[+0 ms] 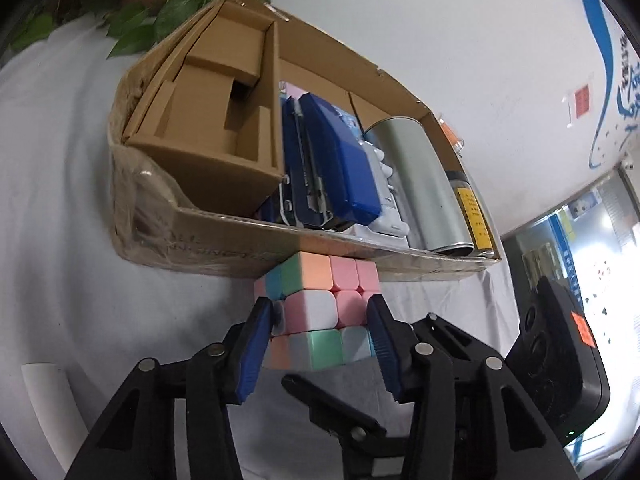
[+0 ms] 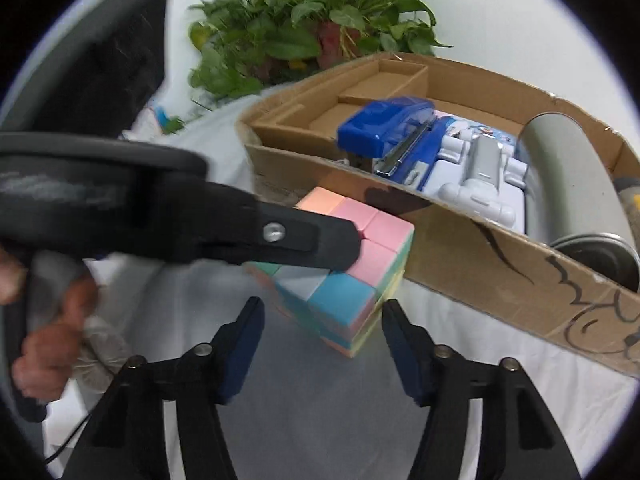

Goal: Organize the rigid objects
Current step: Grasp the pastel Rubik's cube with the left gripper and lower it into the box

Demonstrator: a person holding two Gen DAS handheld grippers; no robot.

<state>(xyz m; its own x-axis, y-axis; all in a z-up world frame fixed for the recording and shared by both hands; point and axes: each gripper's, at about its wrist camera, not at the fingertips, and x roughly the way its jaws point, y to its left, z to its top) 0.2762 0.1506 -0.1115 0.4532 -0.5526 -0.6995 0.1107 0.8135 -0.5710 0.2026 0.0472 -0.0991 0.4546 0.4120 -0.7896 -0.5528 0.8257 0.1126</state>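
Your left hand-held gripper [image 1: 318, 322] clamps the cube [image 1: 320, 308] just near of the box [image 1: 224, 240] on the white-clothed counter [image 1: 60, 200]. Your right hand-held gripper [image 2: 322, 332] gapes empty beside it; plant [image 2: 316, 20] and white wall [image 1: 440, 32] stand beyond.

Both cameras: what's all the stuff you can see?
Puzzle cube: one, pastel, between left gripper's pads, outside the box.
Cardboard box: one, brown, on the white cloth.
Cardboard insert: one, brown, box's left end.
Stapler: one, blue, in box.
Metal canister: one, silver, lying in box.
Potted plant: one, green, behind box.
Left gripper: black, blue pads.
Right gripper: open, near cube.
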